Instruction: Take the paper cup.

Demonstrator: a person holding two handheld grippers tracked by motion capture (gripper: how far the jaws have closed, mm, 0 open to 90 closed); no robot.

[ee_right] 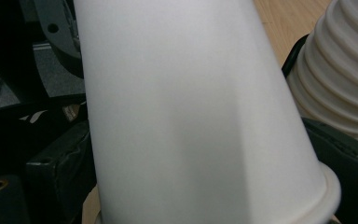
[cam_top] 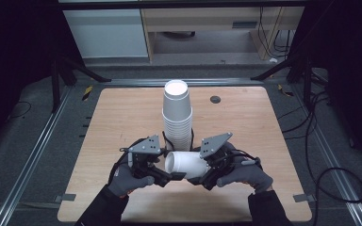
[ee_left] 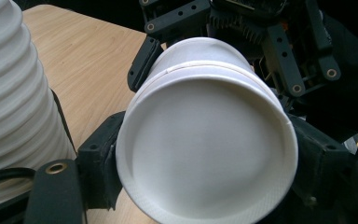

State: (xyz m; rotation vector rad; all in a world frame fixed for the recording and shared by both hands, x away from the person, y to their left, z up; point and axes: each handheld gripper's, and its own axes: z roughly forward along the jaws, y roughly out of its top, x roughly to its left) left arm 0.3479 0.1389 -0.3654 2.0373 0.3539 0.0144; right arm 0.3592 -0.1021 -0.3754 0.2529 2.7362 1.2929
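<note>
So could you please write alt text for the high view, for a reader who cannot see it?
A person's gloved hands hold a white paper cup on its side between the left tool and right tool, low over a wooden table. Just behind stands a tall stack of upside-down white cups.

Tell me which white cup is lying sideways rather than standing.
The single cup held between the left gripper and right gripper, near the table's front edge. It lies horizontal; the other cups stand nested upside down in the tall stack behind it.

A cup stack (cam_top: 177, 115) stands mid-worktop (cam_top: 122, 122). Before it, a single cup (cam_top: 186, 163) lies sideways. It sits between the left hand-held gripper (cam_top: 169, 176) and the right hand-held gripper (cam_top: 202, 176).
</note>
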